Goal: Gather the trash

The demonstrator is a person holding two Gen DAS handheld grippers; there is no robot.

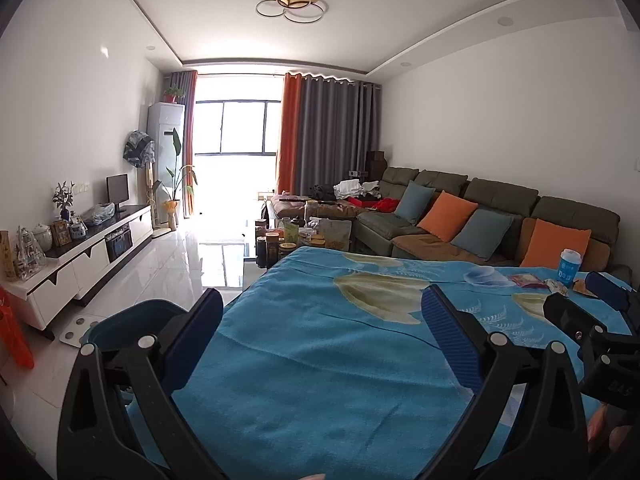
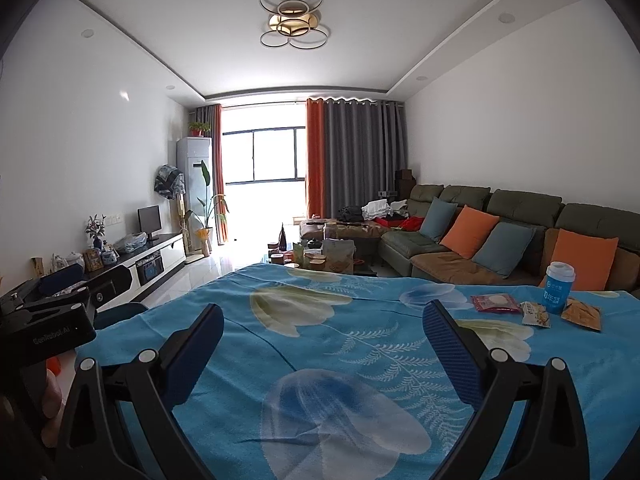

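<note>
The left gripper [image 1: 322, 308] hangs over a surface covered with a blue cloth [image 1: 320, 360]. Its jaws are wide apart and hold nothing. Only bare cloth shows between them.

The right gripper [image 2: 323, 326] hangs over the same cloth [image 2: 340, 340]. Its jaws are also spread wide and empty.

The trash lies at the far right side of the surface, well apart from both pairs of jaws. In the right view, a blue cup [image 2: 559, 287] with a white lid stands up straight there. A red packet [image 2: 495, 303] lies flat to the left of the cup. A pale packet [image 2: 536, 314] lies just in front of the cup, and an orange packet [image 2: 582, 313] lies just to its right. All of these sit ahead of the right gripper and off to its right, past its right jaw.

In the left view, the cup [image 1: 569, 267] and the red packet [image 1: 524, 280] show far off at the right edge. The right gripper [image 1: 588, 312] pokes in there too, close to the trash.

A dark blue bin [image 1: 136, 320] sits low at the left edge of the surface, just behind the left gripper's left jaw. A green sofa [image 2: 500, 232] with orange and blue pillows stands behind the surface.
</note>
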